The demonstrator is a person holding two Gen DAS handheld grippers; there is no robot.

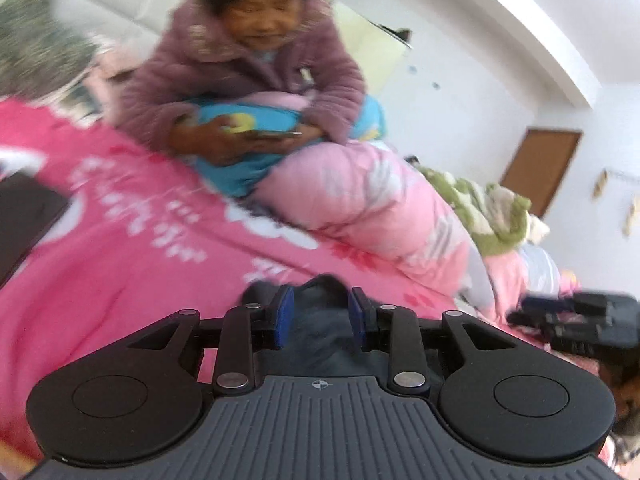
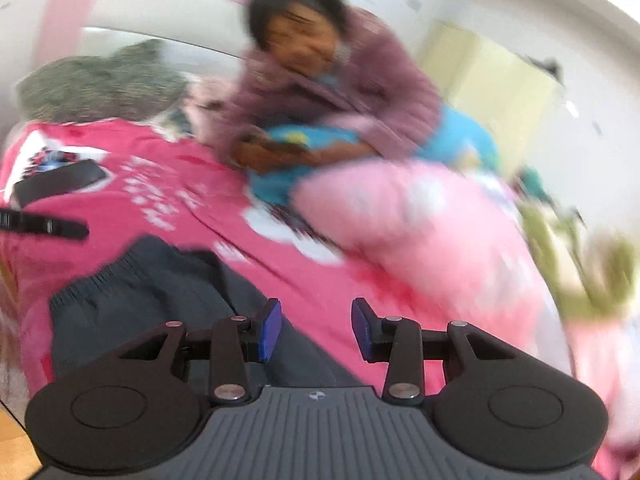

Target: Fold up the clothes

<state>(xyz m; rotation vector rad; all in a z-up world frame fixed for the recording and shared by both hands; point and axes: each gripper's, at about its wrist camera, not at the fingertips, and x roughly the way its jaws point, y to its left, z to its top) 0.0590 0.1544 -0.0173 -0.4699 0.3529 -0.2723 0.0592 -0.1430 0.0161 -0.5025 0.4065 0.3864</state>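
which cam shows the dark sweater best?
Right wrist. The dark sweater lies spread on the pink bedspread, ribbed hem visible, though blurred. Left wrist shows only a bunched patch between the open left gripper pads.

Bright, even daylight; heavy motion blur, fisheye-warped edges.

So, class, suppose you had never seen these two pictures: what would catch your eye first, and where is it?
First, the bright pink bedspread filling most of both views, with a person in a purple fleece jacket seated at its far side beside a paler pink quilt. Nearer, a dark grey garment lies on the bedspread, its edge between the open fingers of the left hand-held gripper; the right hand-held gripper is open over the garment's edge.
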